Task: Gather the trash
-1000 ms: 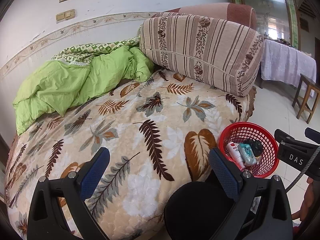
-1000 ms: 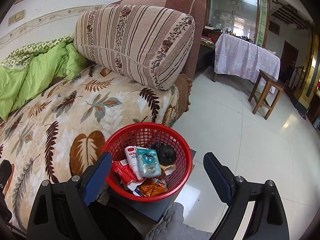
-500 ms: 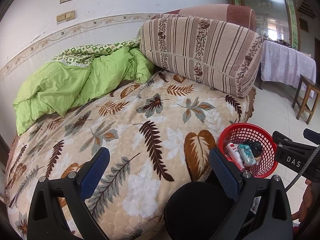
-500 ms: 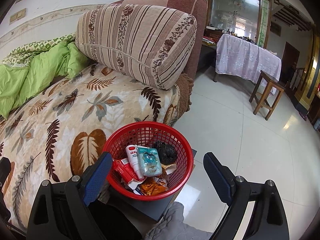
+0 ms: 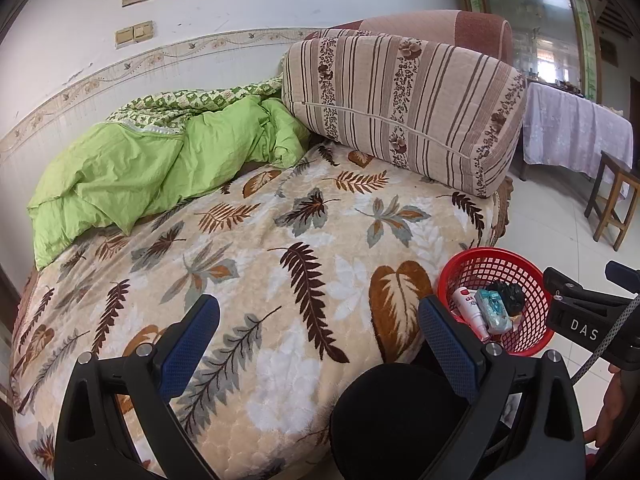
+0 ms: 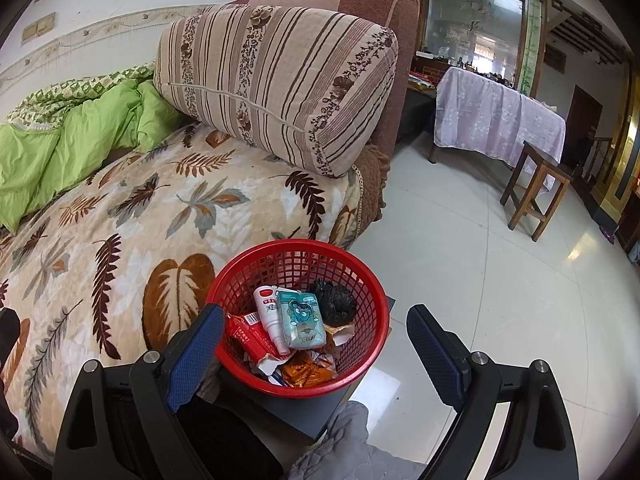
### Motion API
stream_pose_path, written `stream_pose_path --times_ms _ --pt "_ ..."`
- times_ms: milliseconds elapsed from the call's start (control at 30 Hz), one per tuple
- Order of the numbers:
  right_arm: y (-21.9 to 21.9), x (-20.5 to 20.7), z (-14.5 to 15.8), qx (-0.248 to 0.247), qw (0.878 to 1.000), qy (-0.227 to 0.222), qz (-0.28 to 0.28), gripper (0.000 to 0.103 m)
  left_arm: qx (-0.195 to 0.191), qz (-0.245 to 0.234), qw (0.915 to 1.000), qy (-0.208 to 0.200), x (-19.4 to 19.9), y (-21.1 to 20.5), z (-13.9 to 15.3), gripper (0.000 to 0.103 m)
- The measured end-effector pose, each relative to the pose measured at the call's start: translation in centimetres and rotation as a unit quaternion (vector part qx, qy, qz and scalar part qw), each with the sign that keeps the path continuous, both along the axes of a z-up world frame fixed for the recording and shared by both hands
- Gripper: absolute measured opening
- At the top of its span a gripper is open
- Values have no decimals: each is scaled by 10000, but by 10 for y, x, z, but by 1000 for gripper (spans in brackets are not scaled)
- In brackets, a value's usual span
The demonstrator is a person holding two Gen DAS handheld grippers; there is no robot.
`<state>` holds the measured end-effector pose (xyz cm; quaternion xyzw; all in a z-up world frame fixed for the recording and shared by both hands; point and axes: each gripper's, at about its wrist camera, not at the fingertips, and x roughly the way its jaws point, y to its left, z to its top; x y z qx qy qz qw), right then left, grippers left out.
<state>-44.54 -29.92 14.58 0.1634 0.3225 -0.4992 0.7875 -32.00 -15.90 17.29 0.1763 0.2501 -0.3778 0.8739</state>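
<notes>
A red mesh basket (image 6: 372, 304) stands on a dark stool beside the bed and also shows in the left wrist view (image 5: 532, 320). It holds several pieces of trash: a white tube (image 6: 272, 316), a teal packet (image 6: 302, 320), a red wrapper (image 6: 248, 336), a black crumpled thing (image 6: 336, 300) and an orange wrapper (image 6: 306, 372). My right gripper (image 6: 316, 350) is open and empty, just above the basket's near rim. My left gripper (image 5: 318, 338) is open and empty over the leaf-patterned blanket (image 5: 260, 248). No loose trash shows on the blanket.
A striped bolster (image 5: 404, 108) and a green quilt (image 5: 152, 168) lie at the back of the bed. A wooden stool (image 6: 534, 188) and a cloth-covered table (image 6: 496, 116) stand on the tiled floor (image 6: 480, 264) to the right.
Both views have shifted only slightly; the basket sits a little lower and nearer in the right wrist view. Both grippers stay open and empty.
</notes>
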Motion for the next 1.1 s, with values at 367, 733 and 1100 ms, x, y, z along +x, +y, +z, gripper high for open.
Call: stream_pose_path --times_ms 367,733,1100 --pt "0 1 0 1 10000 5 13 94 -7 9 10000 5 0 0 0 99" --pt "-1 3 -1 20 10000 16 61 94 -29 52 10000 -31 -2 -1 3 99" --pt "-3 3 -1 29 9999 10 105 94 -28 63 10000 -65 -6 -1 4 99"
